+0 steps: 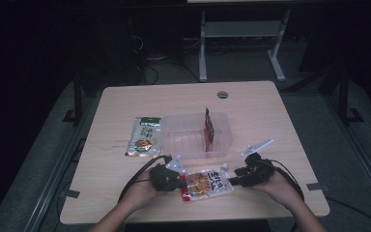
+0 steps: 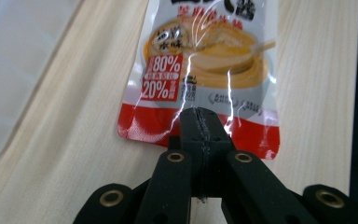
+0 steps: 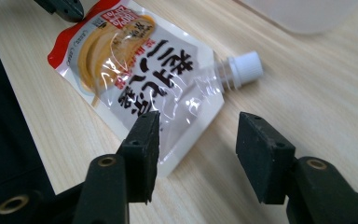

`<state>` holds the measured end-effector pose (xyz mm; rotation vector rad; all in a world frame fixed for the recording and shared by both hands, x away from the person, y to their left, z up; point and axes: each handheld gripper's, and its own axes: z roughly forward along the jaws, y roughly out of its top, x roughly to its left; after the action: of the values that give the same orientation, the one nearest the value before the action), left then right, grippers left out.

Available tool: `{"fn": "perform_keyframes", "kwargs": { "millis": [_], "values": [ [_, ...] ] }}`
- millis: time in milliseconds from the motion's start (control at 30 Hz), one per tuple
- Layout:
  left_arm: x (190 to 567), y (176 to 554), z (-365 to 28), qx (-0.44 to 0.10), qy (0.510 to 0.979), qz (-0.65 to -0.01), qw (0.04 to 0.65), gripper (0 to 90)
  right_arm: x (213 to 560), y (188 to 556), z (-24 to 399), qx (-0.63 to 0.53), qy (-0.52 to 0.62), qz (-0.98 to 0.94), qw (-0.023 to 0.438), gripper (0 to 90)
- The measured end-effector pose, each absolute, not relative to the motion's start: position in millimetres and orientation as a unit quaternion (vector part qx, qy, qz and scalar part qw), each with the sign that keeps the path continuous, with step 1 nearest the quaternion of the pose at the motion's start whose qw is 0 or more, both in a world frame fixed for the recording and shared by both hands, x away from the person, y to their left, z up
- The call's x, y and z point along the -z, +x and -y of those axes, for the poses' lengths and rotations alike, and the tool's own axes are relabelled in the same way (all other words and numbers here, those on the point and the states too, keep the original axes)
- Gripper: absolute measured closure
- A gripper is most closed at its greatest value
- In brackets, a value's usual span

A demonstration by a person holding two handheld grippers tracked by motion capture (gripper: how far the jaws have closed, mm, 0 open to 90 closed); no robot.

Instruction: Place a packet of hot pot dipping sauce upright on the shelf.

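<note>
- The spouted sauce pouch (image 1: 206, 183) is lying flat on the wooden table (image 1: 270, 111) near the edge closest to me, between my two hands, with its red bottom seam toward my left and its white screw cap (image 3: 245, 64) toward my right.
- My left gripper (image 2: 200, 122) is clamping that red seam: its jaws are pressing together with the edge of the pouch pinched between them.
- My right gripper (image 3: 196, 140) is sitting at the cap end with its jaws standing apart; the pouch corner is lying under the gap, one pad is hanging over the clear film beside the spout, and neither pad is pressing on anything.
- In the high view both of my hands are resting low on the table, the left gripper (image 1: 166, 178) and the right gripper (image 1: 251, 173) facing each other across the pouch.
- Just beyond the pouch a clear plastic tray (image 1: 174, 140) is standing on the table, with a dark red sachet (image 1: 208, 126) leaning upright inside it toward its right side.
- Touching the tray's left side, a green-topped packet (image 1: 145, 137) is lying flat.
</note>
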<state>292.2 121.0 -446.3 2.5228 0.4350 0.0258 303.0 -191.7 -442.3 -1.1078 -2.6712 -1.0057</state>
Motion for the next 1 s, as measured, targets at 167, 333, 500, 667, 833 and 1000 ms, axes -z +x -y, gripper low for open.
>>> {"fn": "perform_keyframes", "kwargs": {
  "millis": [167,333,500,667,833,1000],
  "values": [
    [449.4,291.6,-116.8,-0.009,0.948,-0.156,0.276,89.9,450.2,304.3,197.6,0.325,-0.374,0.867,0.057,46.6],
    [449.2,293.2,-117.5,-0.005,0.949,-0.155,0.274,89.9,457.3,308.2,194.5,0.327,-0.374,0.865,0.078,45.3],
    [449.2,293.3,-117.5,-0.004,0.949,-0.155,0.274,89.9,459.5,312.7,188.1,0.336,-0.371,0.86,0.099,45.5],
    [449.4,291.6,-116.4,-0.007,0.948,-0.157,0.275,90.0,460.7,315.1,180.3,0.343,-0.366,0.857,0.115,45.3],
    [448.7,292.6,-116.3,-0.007,0.952,-0.148,0.269,90.0,462.1,316.6,176.8,0.348,-0.372,0.851,0.131,45.3],
    [450.0,292.3,-116.3,-0.002,0.947,-0.158,0.28,90.0,463.2,318.7,171.4,0.355,-0.372,0.847,0.136,44.8]
  ]
}}
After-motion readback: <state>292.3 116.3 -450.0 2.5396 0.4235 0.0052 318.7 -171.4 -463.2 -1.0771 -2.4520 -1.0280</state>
